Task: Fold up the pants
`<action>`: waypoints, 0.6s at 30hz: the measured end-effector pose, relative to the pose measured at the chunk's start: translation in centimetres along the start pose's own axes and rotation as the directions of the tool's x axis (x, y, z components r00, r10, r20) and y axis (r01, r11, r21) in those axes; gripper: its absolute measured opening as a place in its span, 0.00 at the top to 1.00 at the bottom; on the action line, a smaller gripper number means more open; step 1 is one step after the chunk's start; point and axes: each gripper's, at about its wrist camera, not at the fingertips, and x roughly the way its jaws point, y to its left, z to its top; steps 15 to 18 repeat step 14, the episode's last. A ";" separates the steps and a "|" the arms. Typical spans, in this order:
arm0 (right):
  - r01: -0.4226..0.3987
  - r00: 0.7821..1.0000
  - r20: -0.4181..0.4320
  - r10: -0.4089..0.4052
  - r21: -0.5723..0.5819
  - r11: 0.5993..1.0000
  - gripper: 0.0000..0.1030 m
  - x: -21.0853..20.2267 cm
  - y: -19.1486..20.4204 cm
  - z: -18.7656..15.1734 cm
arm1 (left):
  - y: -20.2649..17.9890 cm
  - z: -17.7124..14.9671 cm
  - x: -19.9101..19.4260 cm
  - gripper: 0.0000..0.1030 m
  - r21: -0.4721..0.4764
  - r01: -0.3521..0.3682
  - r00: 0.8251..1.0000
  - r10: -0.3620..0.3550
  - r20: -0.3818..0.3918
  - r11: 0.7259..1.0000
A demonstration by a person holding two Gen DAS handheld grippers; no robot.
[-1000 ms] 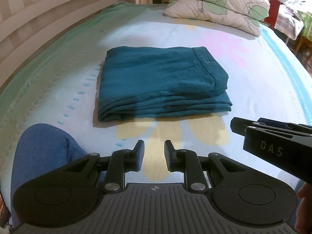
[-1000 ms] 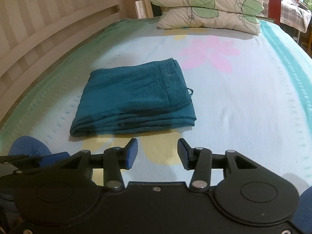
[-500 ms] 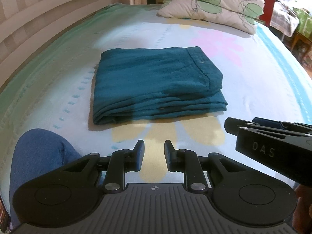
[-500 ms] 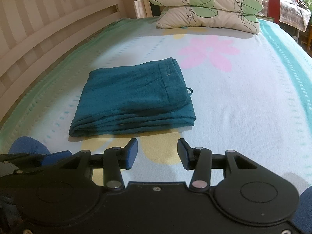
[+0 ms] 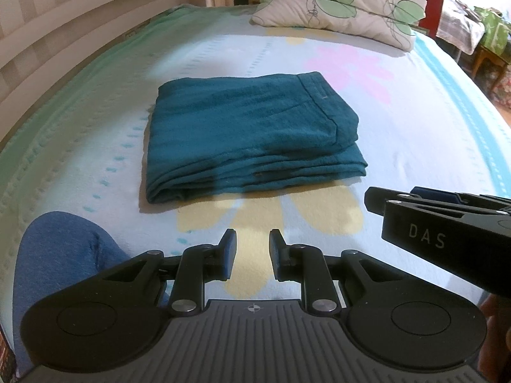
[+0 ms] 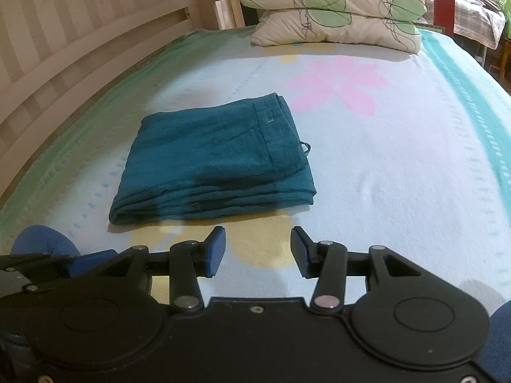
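The teal pants (image 5: 249, 134) lie folded into a flat rectangular stack on the bed, with the waistband on top at the right. They also show in the right wrist view (image 6: 214, 162). My left gripper (image 5: 252, 249) is open and empty, held back from the near edge of the stack. My right gripper (image 6: 258, 249) is open and empty, also short of the stack. The right gripper's side shows in the left wrist view (image 5: 440, 223) at the right.
The flowered bedsheet (image 5: 399, 127) covers the bed. Two pillows (image 6: 332, 9) are stacked at the head. A white slatted bed rail (image 6: 80, 48) runs along the left. A blue-clad knee (image 5: 60, 255) is at the lower left. Furniture (image 5: 479, 32) stands beyond the bed's right side.
Both grippers have drawn back slightly from the folded pants and stay open. The pants have not moved.
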 end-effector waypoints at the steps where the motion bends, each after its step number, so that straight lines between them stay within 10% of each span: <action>1: 0.001 1.000 -0.001 -0.001 0.000 1.000 0.47 0.0 0.0 0.0 | -0.1 0.0 0.0 0.79 0.001 -0.001 1.000 0.001 0.000 1.000; 18: 0.017 1.000 -0.011 -0.017 0.013 1.000 0.47 0.3 0.2 -0.2 | -0.3 -0.1 0.4 0.79 0.007 0.002 1.000 -0.002 -0.006 1.000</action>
